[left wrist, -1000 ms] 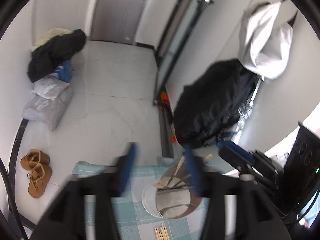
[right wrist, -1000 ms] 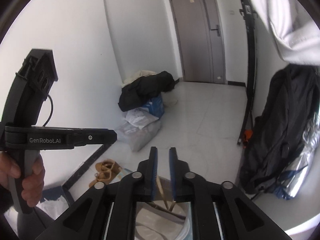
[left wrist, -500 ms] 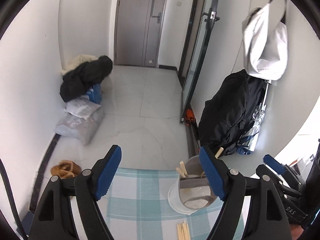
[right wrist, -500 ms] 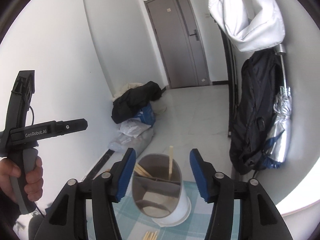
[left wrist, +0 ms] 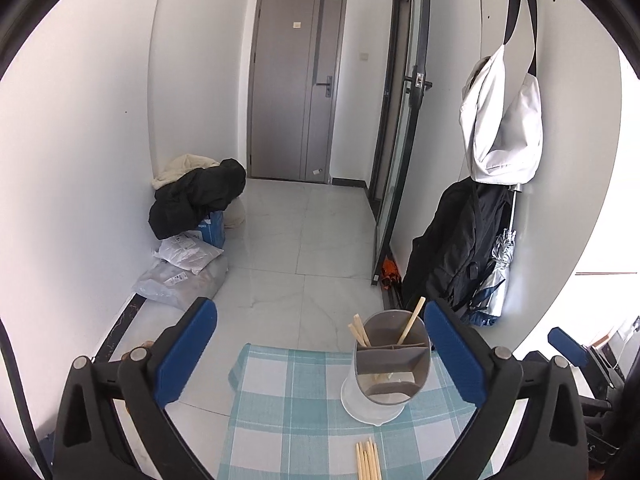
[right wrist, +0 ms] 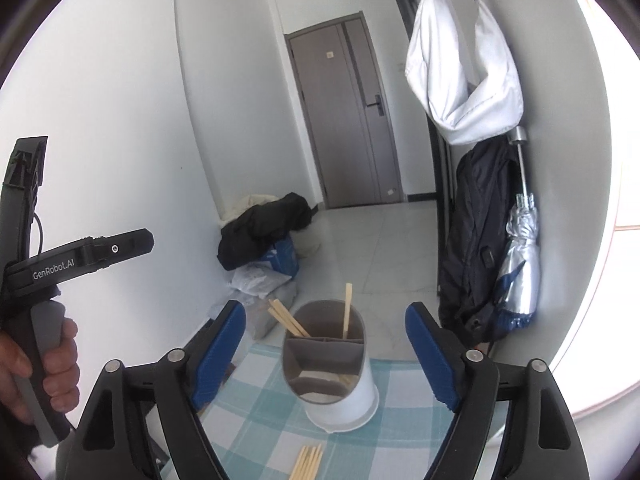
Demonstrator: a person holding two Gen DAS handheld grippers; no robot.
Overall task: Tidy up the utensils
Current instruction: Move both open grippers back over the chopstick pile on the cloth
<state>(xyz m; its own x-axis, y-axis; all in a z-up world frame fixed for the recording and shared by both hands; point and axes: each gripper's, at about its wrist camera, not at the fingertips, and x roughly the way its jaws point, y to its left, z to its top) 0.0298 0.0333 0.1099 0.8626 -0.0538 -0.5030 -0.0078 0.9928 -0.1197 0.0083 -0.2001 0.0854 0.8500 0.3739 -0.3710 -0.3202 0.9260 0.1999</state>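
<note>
A white utensil holder [left wrist: 384, 372] with grey dividers stands on a teal checked cloth [left wrist: 296, 420]. It holds wooden chopsticks [left wrist: 412, 320] upright in its far compartments. Several loose chopsticks [left wrist: 368, 460] lie on the cloth in front of it. My left gripper [left wrist: 320, 352] is open and empty, raised above the cloth, with the holder near its right finger. In the right wrist view the holder [right wrist: 332, 372] stands between the fingers of my right gripper [right wrist: 324, 352], which is open and empty; loose chopsticks [right wrist: 308, 460] lie below.
The left gripper handle [right wrist: 40, 276], held in a hand, shows at the left of the right wrist view. Beyond the table edge: tiled floor, a pile of clothes and bags [left wrist: 192, 216], a hanging black jacket [left wrist: 460, 244], a white bag [left wrist: 500, 128] and a folded umbrella [right wrist: 520, 256].
My right gripper has opened from shut, leaving a chopstick standing in the holder. Both grippers have pulled back and tilted up; the left has opened wider.
</note>
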